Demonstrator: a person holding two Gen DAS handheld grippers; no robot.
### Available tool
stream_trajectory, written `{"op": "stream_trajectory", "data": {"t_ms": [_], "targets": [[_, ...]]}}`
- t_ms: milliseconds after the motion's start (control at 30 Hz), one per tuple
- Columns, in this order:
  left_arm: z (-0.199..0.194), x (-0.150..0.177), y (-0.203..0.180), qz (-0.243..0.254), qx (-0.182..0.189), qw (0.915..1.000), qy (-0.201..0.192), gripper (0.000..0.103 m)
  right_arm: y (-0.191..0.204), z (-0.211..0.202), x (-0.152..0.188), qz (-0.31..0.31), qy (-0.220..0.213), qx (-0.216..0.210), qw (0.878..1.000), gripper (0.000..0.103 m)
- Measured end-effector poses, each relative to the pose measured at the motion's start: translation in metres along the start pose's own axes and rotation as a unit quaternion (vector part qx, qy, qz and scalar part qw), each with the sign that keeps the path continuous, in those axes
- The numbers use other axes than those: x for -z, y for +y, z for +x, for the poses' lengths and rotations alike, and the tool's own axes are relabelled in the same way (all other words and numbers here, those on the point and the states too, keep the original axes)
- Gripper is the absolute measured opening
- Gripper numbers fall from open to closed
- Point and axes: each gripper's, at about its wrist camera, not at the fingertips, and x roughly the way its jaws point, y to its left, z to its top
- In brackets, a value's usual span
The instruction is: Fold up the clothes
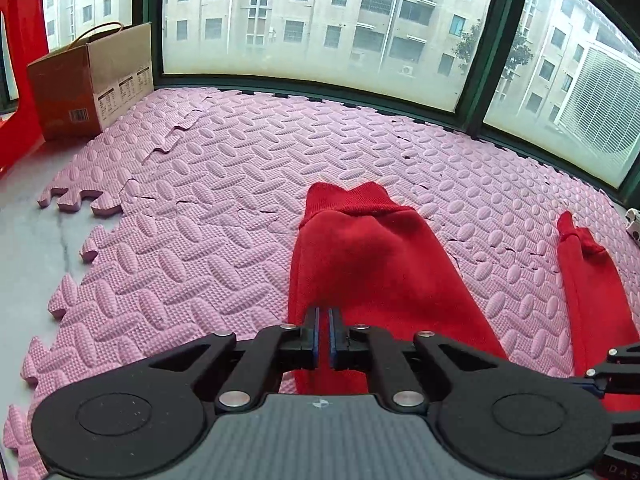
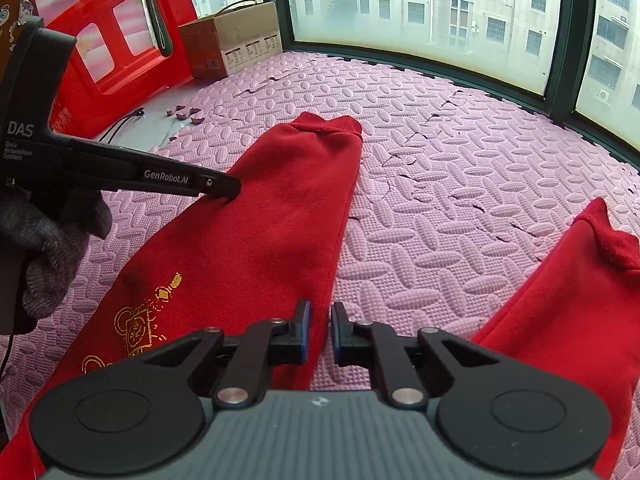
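The red trousers [image 2: 256, 232] lie spread on the pink foam mat [image 2: 440, 208], with the two legs apart and both cuffs pointing to the window [image 2: 420, 12]. One leg, with a gold print near its lower part, lies at the left; the other leg [image 2: 560, 300] is at the right.

The left gripper [image 2: 234, 188] has its jaws together, and its tip rests on the outer edge of the left leg; I cannot tell if cloth is pinched. The right gripper [image 2: 320, 334] hovers over the inner edge of the same leg, its jaws nearly together with nothing between them.

I judge that the first fold is not yet made. The next move probably calls for a firm hold on the left leg, then to carry it over onto the other leg so that the edges meet.
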Motion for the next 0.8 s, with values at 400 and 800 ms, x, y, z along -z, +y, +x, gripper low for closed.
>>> {"op": "stream_trajectory", "data": {"t_ms": [400,800], "targets": [[0.035,-0.029,-0.011,-0.005,-0.019,0.9996,-0.019,0.007,-0.005,0.000,0.001,0.006,-0.004,-0.009,1.000,0.013],[-0.045,0.020,-0.042,0.069,0.035,0.9970,-0.001,0.018,0.005,-0.031,0.007,-0.008,-0.011,-0.022,1.000,0.016]]}}
